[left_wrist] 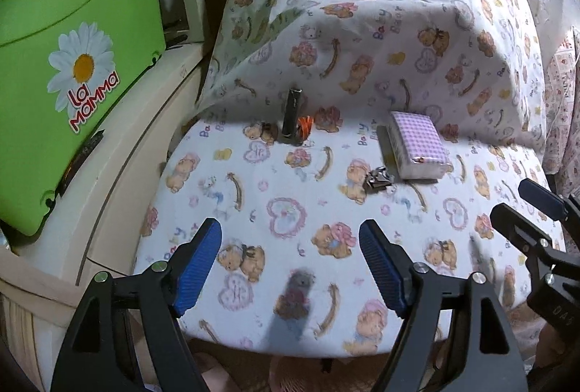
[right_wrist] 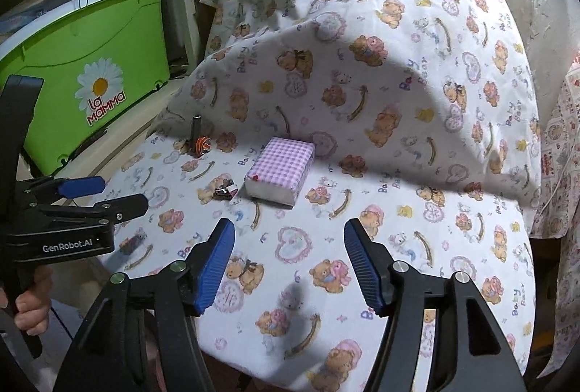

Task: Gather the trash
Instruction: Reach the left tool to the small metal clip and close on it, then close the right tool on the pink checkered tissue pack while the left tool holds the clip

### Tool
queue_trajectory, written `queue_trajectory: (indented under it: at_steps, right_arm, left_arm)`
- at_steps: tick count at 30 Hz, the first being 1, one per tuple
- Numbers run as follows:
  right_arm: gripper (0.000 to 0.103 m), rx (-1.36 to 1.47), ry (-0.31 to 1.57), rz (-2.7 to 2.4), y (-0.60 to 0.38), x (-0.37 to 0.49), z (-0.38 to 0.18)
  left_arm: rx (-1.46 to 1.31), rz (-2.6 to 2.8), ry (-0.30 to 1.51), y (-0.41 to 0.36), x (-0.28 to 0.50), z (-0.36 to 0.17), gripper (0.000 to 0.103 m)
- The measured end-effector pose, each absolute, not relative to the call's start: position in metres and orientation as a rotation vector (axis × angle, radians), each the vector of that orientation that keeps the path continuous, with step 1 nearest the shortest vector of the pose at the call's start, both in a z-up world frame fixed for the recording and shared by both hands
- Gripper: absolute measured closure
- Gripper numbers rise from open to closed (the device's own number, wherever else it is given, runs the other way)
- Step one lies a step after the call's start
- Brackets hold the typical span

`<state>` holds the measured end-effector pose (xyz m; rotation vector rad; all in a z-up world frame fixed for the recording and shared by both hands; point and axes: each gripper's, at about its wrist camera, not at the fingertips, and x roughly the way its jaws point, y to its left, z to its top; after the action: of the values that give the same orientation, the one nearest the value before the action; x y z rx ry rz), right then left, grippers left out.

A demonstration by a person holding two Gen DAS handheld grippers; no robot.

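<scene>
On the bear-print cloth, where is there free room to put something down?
The near half of the cloth is bare, between the grippers and the tissue pack. Crowded: the crumpled wrapper left of the pack, and the dark tube with an orange scrap behind.

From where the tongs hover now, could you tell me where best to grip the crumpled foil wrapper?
Grip the foil wrapper across its crumpled middle, coming down from above. It lies low and loose on the sheet, close beside the tissue pack, so put one pad on its near side and one on its far side, not left and right, probably with the right tongs.
</scene>
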<state>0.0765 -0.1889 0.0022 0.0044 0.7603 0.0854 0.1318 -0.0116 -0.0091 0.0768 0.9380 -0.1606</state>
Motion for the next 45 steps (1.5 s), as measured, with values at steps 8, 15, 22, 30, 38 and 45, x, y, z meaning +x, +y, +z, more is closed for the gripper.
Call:
queue_trajectory:
  at_steps: [8, 15, 22, 30, 38, 45]
  right_arm:
    - [0.038, 0.024, 0.763, 0.044, -0.192, 0.103, 0.003]
    - [0.037, 0.149, 0.782, -0.005, -0.223, 0.121, 0.010]
    - [0.037, 0.294, 0.835, -0.042, -0.258, 0.127, 0.006]
    - [0.037, 0.260, 0.824, -0.065, -0.259, 0.121, 0.007]
    - [0.037, 0.255, 0.837, -0.063, -0.262, 0.119, 0.005]
    - [0.037, 0.245, 0.843, -0.069, -0.262, 0.118, 0.004]
  left_arm:
    - [-0.031, -0.212, 1.051, -0.021, 0.164, -0.024, 0.019]
    - [-0.101, -0.256, 1.077, -0.045, 0.188, -0.016, 0.029]
    - [-0.086, -0.273, 1.141, -0.072, 0.205, -0.009, 0.052]
    - [-0.116, -0.260, 1.214, -0.085, 0.216, -0.024, 0.070]
    - [-0.067, -0.246, 1.209, -0.092, 0.218, -0.030, 0.093]
    - [-0.064, -0.241, 1.229, -0.088, 0.216, -0.037, 0.093]
